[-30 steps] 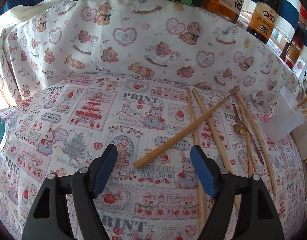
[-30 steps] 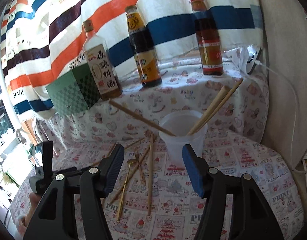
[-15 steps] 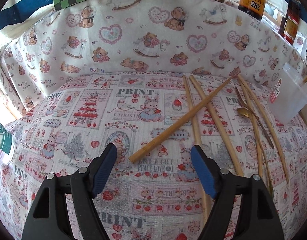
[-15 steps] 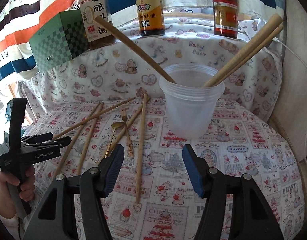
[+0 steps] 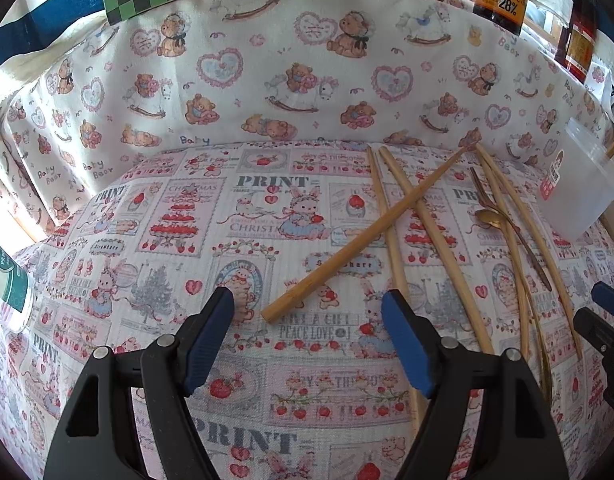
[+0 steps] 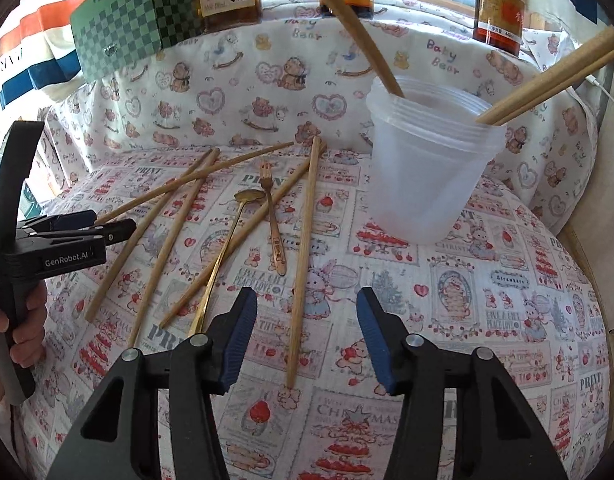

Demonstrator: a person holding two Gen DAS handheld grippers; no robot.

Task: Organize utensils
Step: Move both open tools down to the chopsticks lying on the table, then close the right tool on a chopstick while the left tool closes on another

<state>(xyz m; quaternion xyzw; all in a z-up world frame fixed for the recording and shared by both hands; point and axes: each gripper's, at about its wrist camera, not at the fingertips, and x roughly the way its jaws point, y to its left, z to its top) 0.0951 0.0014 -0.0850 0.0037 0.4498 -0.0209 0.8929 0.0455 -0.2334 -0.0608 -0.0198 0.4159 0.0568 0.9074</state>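
A printed tablecloth [image 6: 487,300] covers the work surface, and a teddy-bear cloth [image 5: 307,80] rises behind it. On the ledge above stand a green checkered box [image 6: 123,36] and three sauce bottles [image 6: 499,4]. A translucent plastic cup [image 6: 427,168] stands upright on the right part of the cloth, with three wooden chopsticks [image 6: 547,84] leaning inside it. Left of the cup, loose chopsticks [image 6: 303,260] lie scattered and crossing on the cloth, with a gold spoon [image 6: 227,248] and a copper fork [image 6: 273,224] among them.

The left gripper [image 5: 307,320] is held low over the cloth, level and pointing toward the back cloth, a bare hand [image 6: 23,320] around its handle. Its jaws are spread wide and empty; the butt end of one slanting chopstick [image 5: 367,236] lies on the cloth between the blue pads [image 5: 211,332], touching neither.

The right gripper [image 6: 305,332] hovers over the near side of the cloth, aimed toward the cup. Its jaws are also spread wide and hold nothing; the near end of the longest straight chopstick lies below the gap between them.
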